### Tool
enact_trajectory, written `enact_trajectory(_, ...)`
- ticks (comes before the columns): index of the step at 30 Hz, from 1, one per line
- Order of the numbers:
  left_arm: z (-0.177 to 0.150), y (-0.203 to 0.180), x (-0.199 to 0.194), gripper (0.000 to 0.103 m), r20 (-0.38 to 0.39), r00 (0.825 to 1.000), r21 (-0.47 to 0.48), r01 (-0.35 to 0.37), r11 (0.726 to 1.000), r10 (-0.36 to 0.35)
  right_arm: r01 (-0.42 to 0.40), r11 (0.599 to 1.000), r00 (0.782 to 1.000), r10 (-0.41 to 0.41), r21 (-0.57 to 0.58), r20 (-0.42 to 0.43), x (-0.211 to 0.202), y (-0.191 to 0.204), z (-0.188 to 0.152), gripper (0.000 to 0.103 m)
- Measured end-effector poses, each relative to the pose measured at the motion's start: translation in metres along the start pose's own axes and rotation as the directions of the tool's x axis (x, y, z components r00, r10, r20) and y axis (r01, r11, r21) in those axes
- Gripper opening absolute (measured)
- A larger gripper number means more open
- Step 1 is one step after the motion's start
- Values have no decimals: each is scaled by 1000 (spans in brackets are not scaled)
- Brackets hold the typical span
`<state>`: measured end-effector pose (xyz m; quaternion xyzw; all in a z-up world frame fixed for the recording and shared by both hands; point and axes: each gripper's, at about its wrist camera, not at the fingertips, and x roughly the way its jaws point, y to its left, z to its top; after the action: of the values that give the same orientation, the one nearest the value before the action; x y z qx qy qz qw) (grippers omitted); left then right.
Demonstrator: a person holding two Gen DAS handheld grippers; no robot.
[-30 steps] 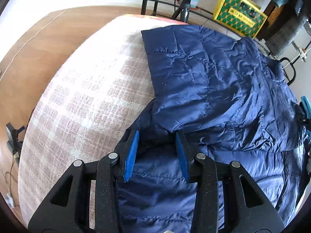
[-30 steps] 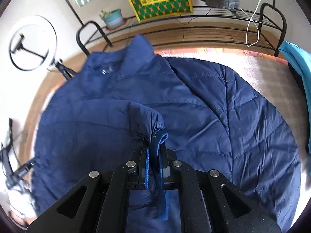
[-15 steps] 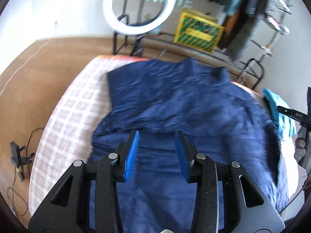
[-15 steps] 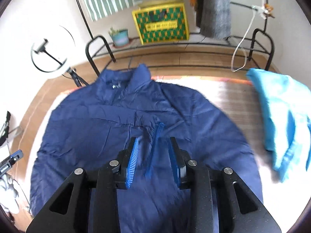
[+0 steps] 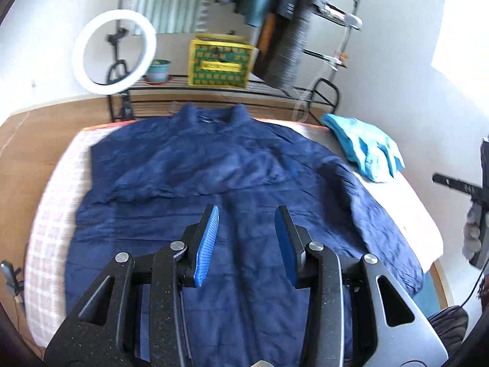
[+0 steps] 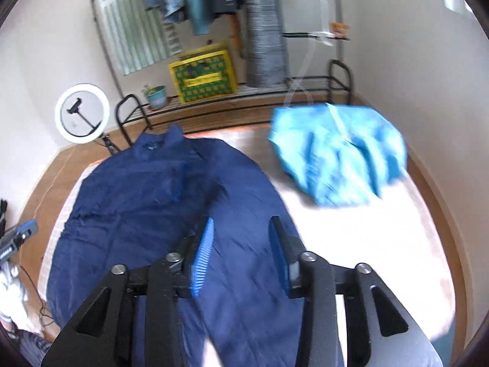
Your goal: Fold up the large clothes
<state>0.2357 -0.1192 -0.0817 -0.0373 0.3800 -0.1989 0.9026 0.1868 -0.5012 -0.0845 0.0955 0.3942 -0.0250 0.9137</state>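
Both tools hang with fingers apart and nothing between them: the left tool [image 5: 246, 241] and right tool [image 6: 240, 250]. The jacket [image 5: 220, 183] lies spread below and ahead of them. Ahead, a yellow crate [image 6: 203, 76] bears writing too blurred to read.

Navy quilted jacket [image 5: 232, 177], spread flat on bed, collar far side

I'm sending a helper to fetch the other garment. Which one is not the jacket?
On the bed, right of the spread navy puffer jacket, lies a crumpled turquoise garment near the far right corner. It alone is bright turquoise and bunched.
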Motion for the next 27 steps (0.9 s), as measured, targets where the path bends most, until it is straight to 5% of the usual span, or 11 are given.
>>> enact_trajectory(4, -6, -23, 15, 39, -42, 997, -26, 68, 997, -69, 77, 996, 997, -76, 54, -23, -30, -39, -45, 38)
enact_trajectory(12, -17, -46, 34, 39, -72, 995, 32, 67, 997, -64, 143, 941, 984, -103, 306, -143, -39, -106, -146, 39)
enact_trajectory(16, -21, -36, 36, 39, -87, 995, 0, 58, 998, -58, 187, 882, 974, -110, 433, -196, -25, -128, -192, 66)
enact_trajectory(20, -22, -23, 40, 39, -93, 995, -35, 44, 998, -47, 134, 813, 974, -2, 567, -227, -4, -142, -225, 66)
enact_trajectory(27, -24, -13, 42, 39, -104, 994, -59, 31, 998, -37, -18, 701, 977, 163, 713, -135, 12, -152, -250, 66)
